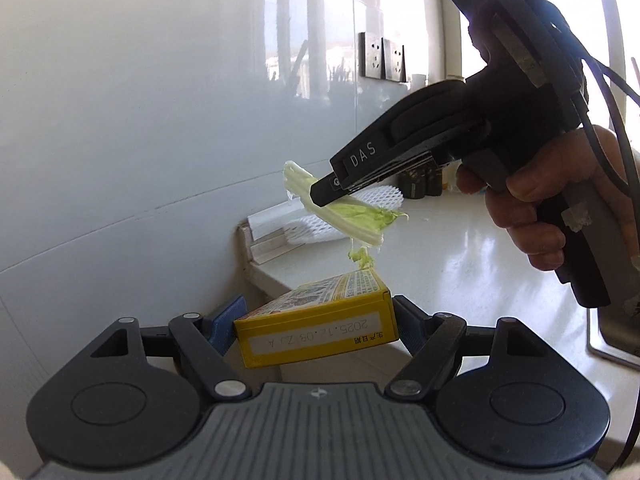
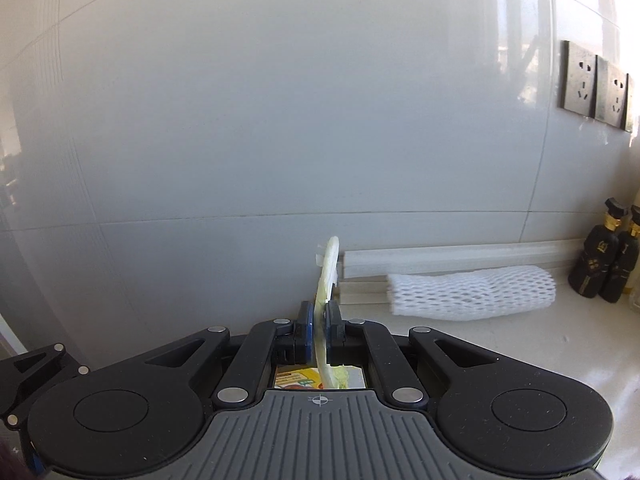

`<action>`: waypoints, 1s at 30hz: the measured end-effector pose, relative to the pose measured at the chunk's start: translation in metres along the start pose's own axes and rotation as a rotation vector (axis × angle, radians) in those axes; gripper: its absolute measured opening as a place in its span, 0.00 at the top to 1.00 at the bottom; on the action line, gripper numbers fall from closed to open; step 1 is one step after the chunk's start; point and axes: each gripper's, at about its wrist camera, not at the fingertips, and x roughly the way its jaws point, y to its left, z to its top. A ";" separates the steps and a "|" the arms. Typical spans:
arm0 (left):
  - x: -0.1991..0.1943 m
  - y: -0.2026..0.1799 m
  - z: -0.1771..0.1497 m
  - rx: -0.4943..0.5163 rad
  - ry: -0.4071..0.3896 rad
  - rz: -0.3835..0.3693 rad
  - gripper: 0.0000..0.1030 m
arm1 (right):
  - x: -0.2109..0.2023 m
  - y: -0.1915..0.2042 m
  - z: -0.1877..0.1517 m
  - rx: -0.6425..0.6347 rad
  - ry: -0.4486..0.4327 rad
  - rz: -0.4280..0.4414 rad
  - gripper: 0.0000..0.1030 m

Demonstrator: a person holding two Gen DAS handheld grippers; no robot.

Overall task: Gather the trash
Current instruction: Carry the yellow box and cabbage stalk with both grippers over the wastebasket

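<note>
The left gripper [image 1: 316,320] has its jaws spread wide and clamped on the ends of a yellow box [image 1: 320,316], held out past the counter's edge. Up at two o'clock from the box, the right gripper [image 1: 326,194] is pinched tight on a cabbage scrap [image 1: 352,216], pale rib with a ragged green fringe dangling just above the box. A hand [image 1: 560,204] wraps the right gripper's handle, cables trailing off it.

From the right wrist, the scrap [image 2: 326,276] stands edge-on between the blue pads [image 2: 307,330], jaws pressed together on it, and a corner of the box [image 2: 296,378] peeks out underneath.

Behind all this, on the white counter [image 2: 520,344], a white foam net sleeve [image 2: 472,294] lies along the white trim strip [image 2: 460,258] at the foot of the tiled wall [image 2: 280,120]. Out at three o'clock, two dark bottles [image 2: 608,256] with gold collars stand side by side; above them at one o'clock, wall sockets [image 2: 596,86]. A sink rim [image 1: 612,340] shows at the right edge of the left wrist view.
</note>
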 end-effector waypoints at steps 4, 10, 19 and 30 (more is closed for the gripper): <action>-0.001 0.013 -0.019 -0.010 0.045 0.032 0.27 | 0.020 0.021 -0.011 -0.004 0.027 0.033 0.96; -0.001 0.033 -0.045 -0.034 0.107 0.067 0.27 | 0.050 0.045 -0.037 0.002 0.085 0.073 0.96; 0.015 0.058 -0.085 -0.109 0.198 0.091 0.26 | 0.091 0.063 -0.079 0.009 0.185 0.097 0.96; 0.049 0.074 -0.144 -0.192 0.314 0.135 0.26 | 0.131 0.077 -0.144 0.027 0.292 0.099 0.96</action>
